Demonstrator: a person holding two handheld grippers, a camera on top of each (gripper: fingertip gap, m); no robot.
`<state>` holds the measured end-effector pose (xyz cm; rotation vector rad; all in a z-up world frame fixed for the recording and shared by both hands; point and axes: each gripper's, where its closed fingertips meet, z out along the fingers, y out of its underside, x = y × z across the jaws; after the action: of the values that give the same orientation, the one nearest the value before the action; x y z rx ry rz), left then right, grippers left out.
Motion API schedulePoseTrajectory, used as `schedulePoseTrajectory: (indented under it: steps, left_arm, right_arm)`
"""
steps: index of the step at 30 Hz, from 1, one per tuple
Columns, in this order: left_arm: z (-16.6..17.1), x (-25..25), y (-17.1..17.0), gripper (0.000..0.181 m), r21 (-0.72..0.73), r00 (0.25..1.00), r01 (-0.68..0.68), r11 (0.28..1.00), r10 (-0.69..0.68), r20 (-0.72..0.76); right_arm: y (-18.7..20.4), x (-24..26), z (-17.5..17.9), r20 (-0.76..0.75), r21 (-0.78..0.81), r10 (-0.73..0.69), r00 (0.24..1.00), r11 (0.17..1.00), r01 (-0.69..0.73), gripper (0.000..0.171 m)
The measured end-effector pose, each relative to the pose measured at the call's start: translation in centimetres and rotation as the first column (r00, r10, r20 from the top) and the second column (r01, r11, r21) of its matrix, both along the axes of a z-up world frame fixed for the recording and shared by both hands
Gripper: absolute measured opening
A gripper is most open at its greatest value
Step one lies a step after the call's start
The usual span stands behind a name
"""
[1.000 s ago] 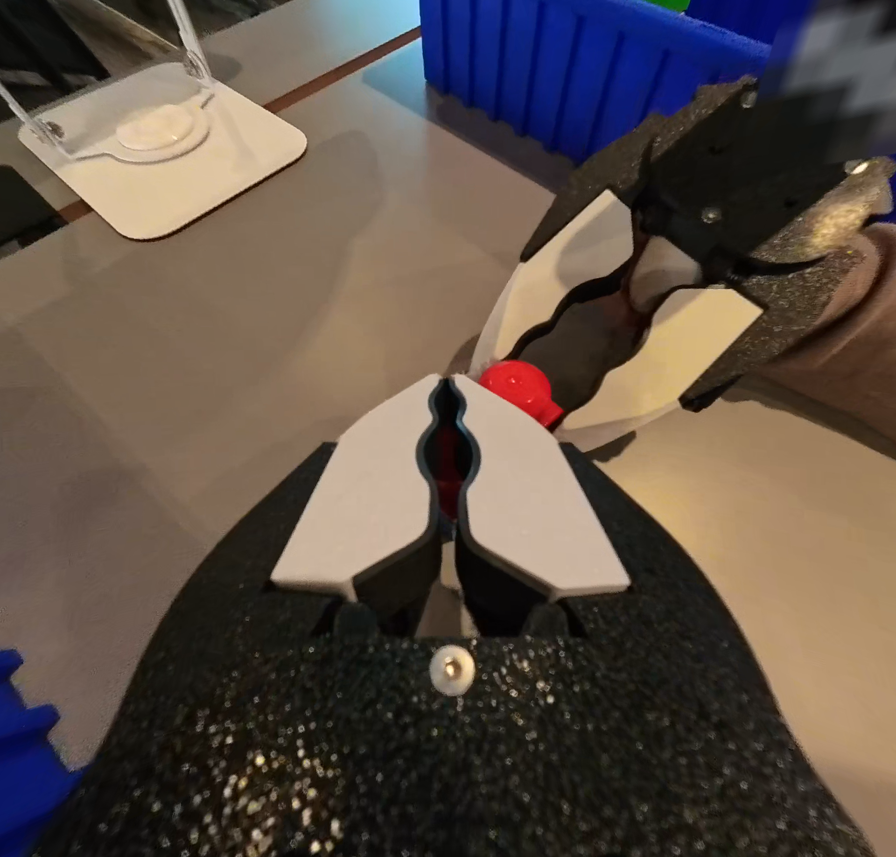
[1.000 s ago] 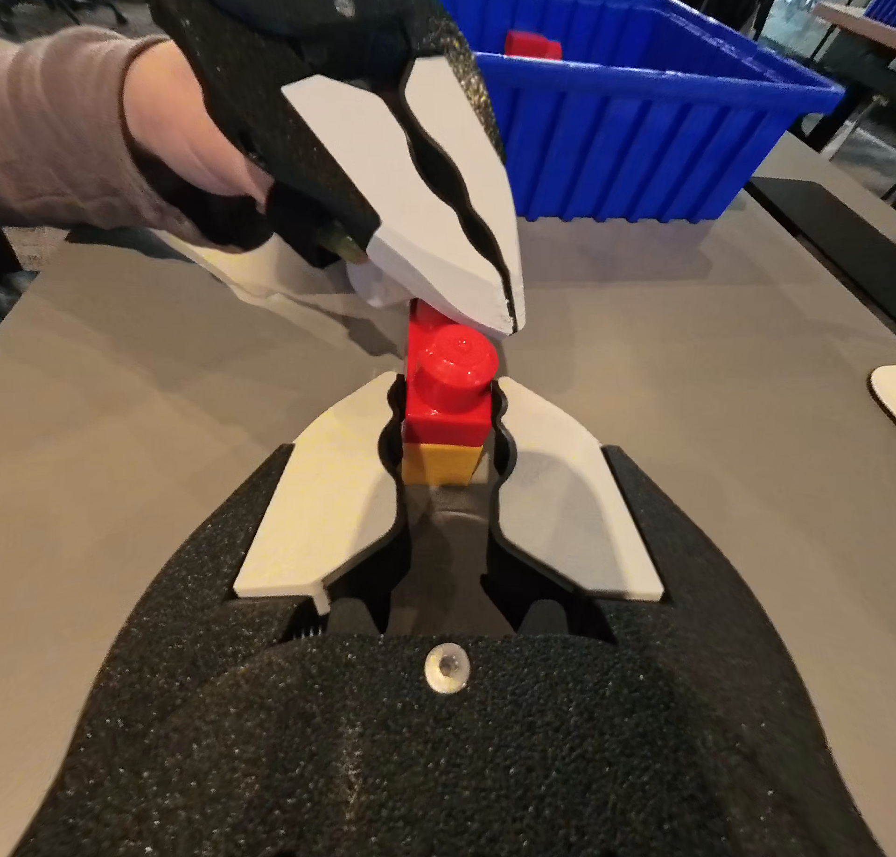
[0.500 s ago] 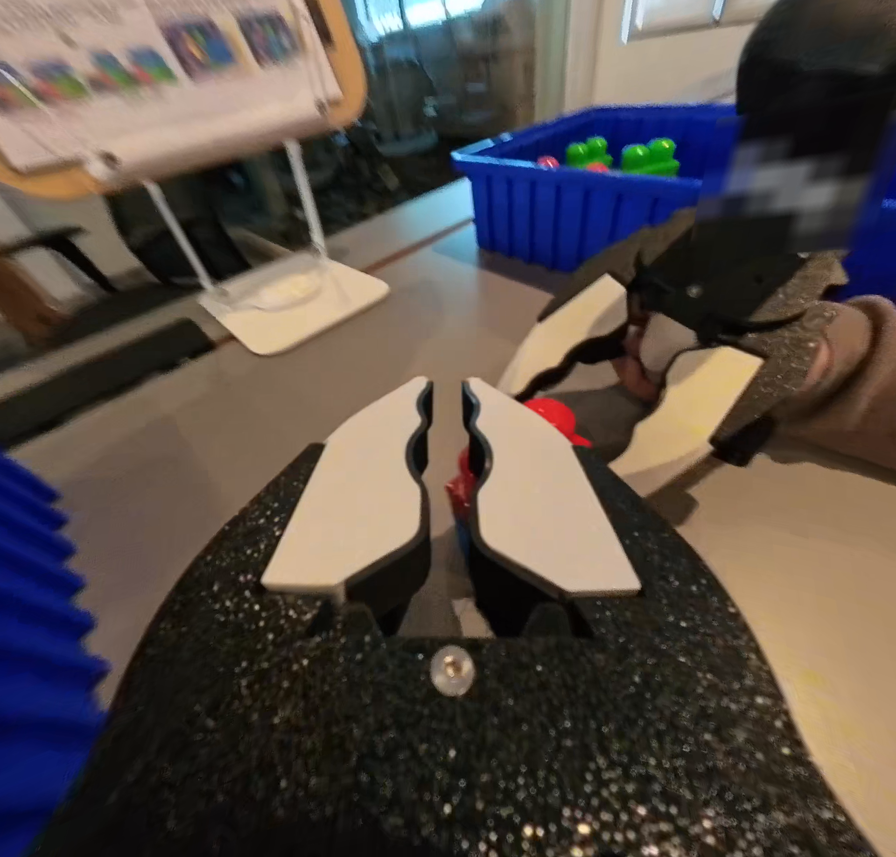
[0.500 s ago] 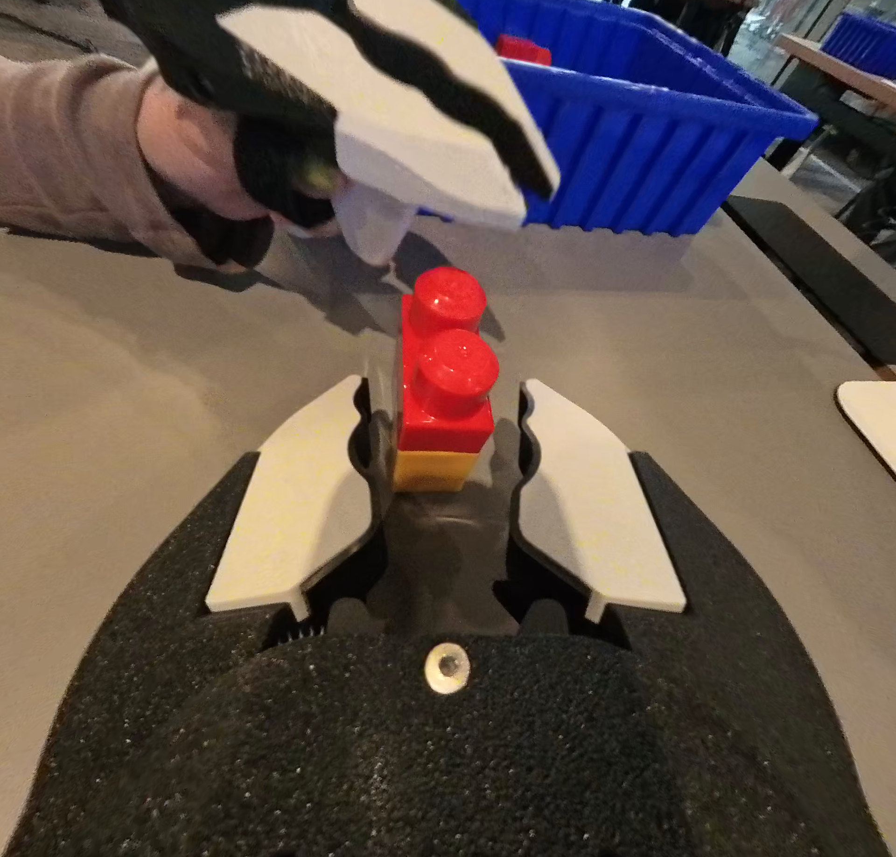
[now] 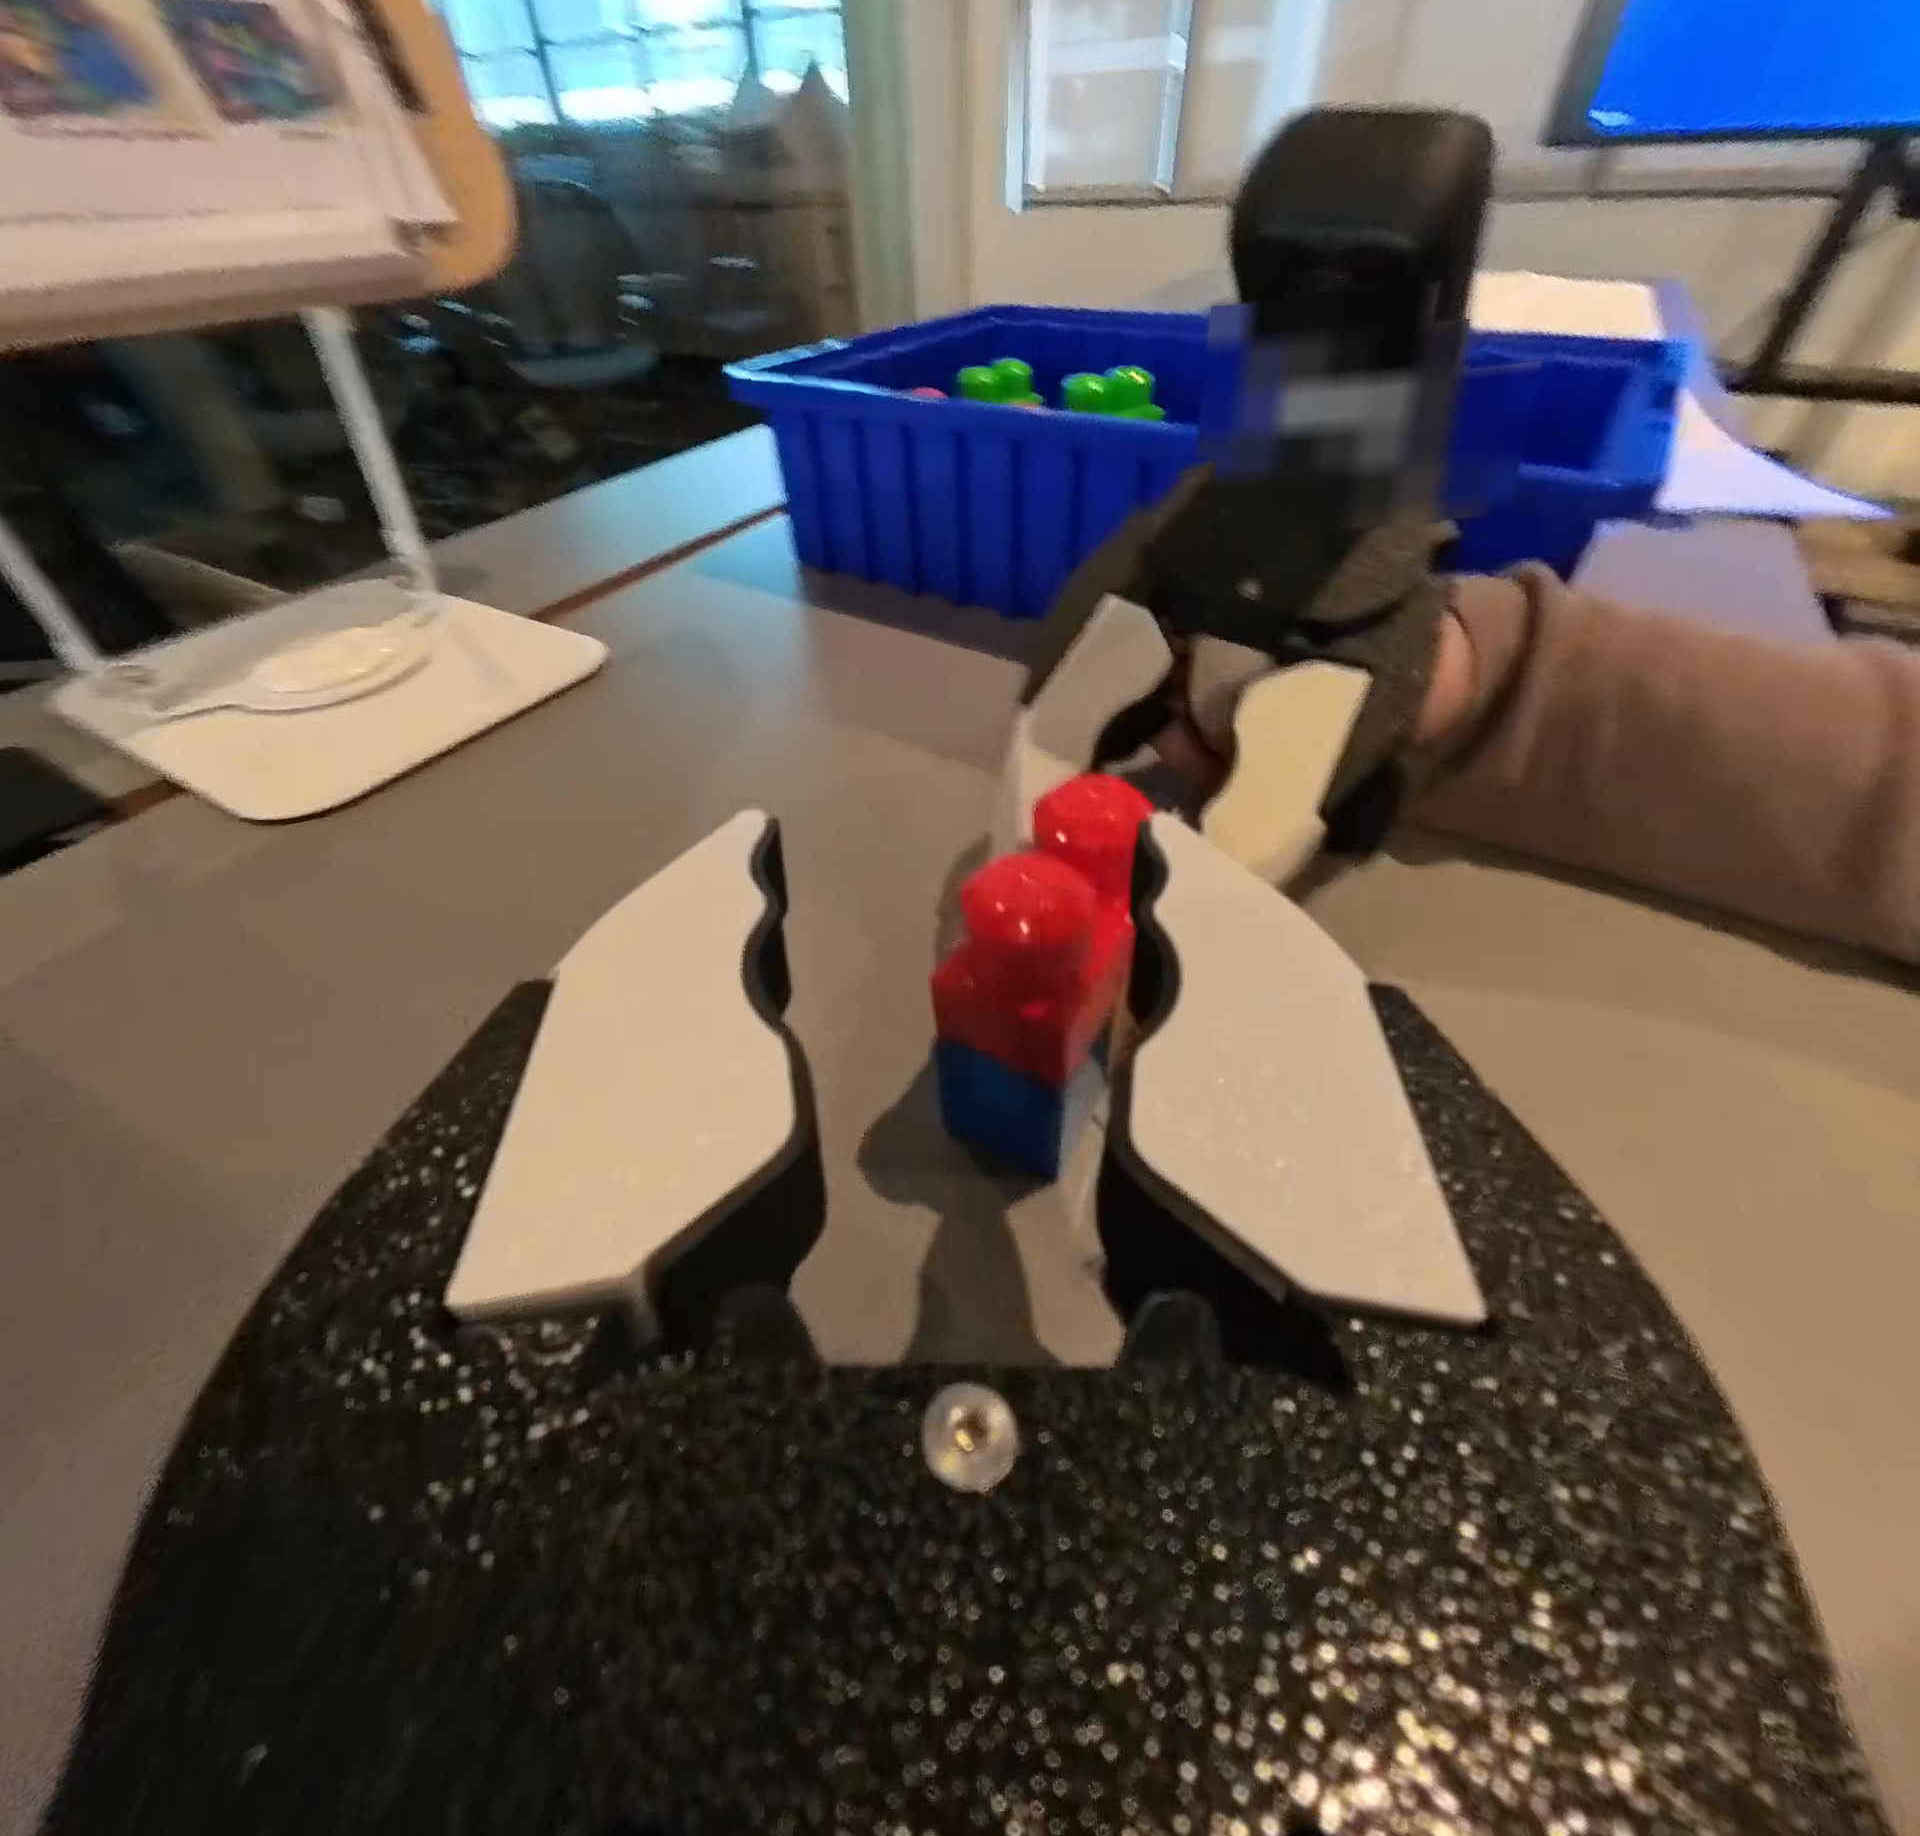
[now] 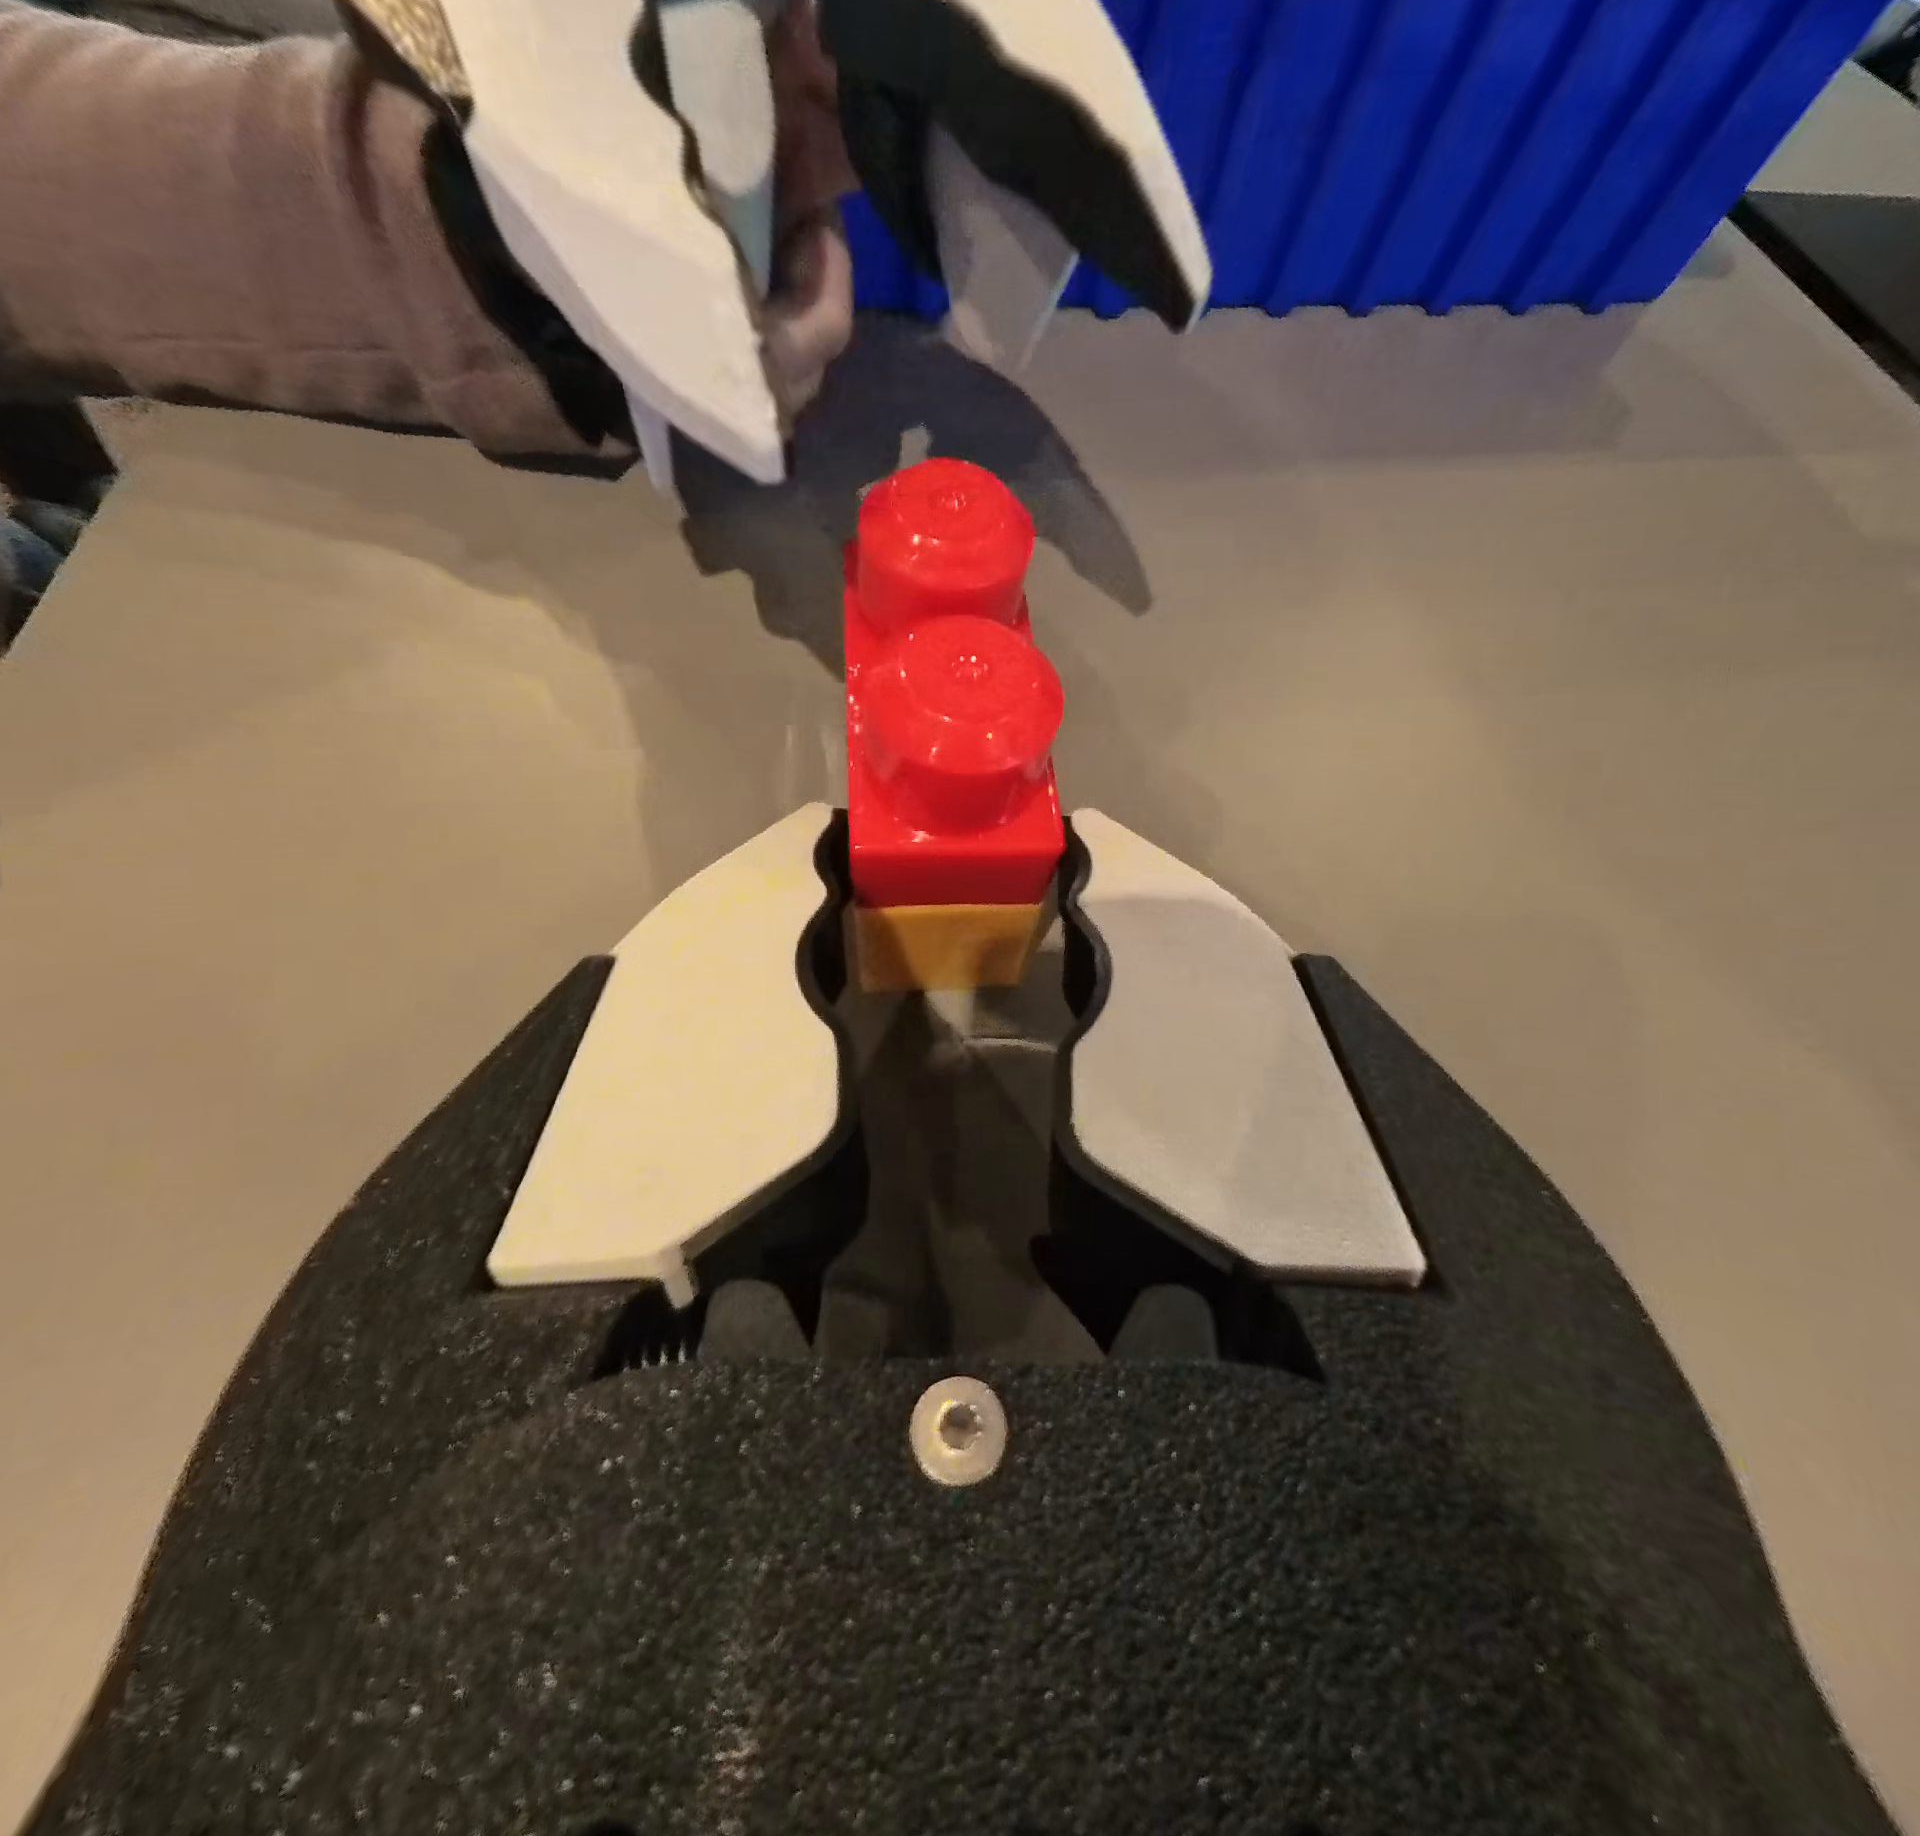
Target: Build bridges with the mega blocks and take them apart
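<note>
A small bridge stands on the grey table: a red two-stud brick [image 6: 951, 747] lies across a yellow block [image 6: 940, 945] at my right gripper's end and a blue block [image 5: 1003, 1111] at my left gripper's end. My right gripper [image 6: 951, 820] is shut on the red brick's near end, jaws against its sides and those of the yellow block. My left gripper [image 5: 956, 830] is open; the red brick [image 5: 1029, 976] stands between its fingers, nearer the right one, untouched. In the right wrist view the left gripper [image 6: 977, 373] hangs open above the far end.
A blue bin [image 5: 987, 508] holding green blocks [image 5: 997, 378] stands behind the bridge; it also shows in the right wrist view [image 6: 1455, 103]. A white stand base [image 5: 332, 706] with a clear document holder sits at the left. Sleeved arms [image 5: 1662, 747] hold the grippers. The gap from one gripper's tips to the other's is roughly 7 centimetres.
My left gripper let go of the red brick, opened wide and drew back. My right gripper opened half a second ago and has closed on the brick again.
</note>
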<state>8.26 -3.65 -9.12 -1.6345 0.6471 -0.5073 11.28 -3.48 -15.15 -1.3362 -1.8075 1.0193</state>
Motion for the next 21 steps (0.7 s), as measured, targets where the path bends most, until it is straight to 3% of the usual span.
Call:
schedulePoseTrajectory:
  steps: [9, 15, 18, 21]
  left_arm:
    - [-3.4, 1.5, -3.2, 0.075, -0.166, 0.948, 0.268, 0.949, -0.290, -0.131]
    - [-7.1, 2.3, -4.3, 0.064, -0.367, 0.903, 0.280, 0.887, -0.373, -0.213]
    - [-8.2, 2.5, -4.4, 0.057, -0.400, 0.890, 0.255, 0.881, -0.375, -0.259]
    - [-8.3, 2.6, -4.0, 0.051, -0.393, 0.893, 0.232, 0.890, -0.355, -0.275]
  right_arm:
    - [-1.8, 1.4, 0.1, -0.006, -0.028, 0.120, 0.993, 0.992, -0.120, 0.038]
    - [-2.2, 1.1, 0.0, -0.002, -0.031, 0.122, 0.993, 0.992, -0.122, 0.040]
    - [-2.0, 1.3, -0.1, 0.022, -0.100, 0.105, 0.994, 0.990, -0.102, 0.053]
    - [-1.8, 1.5, -0.2, 0.032, -0.086, 0.098, 0.995, 0.992, -0.095, 0.051]
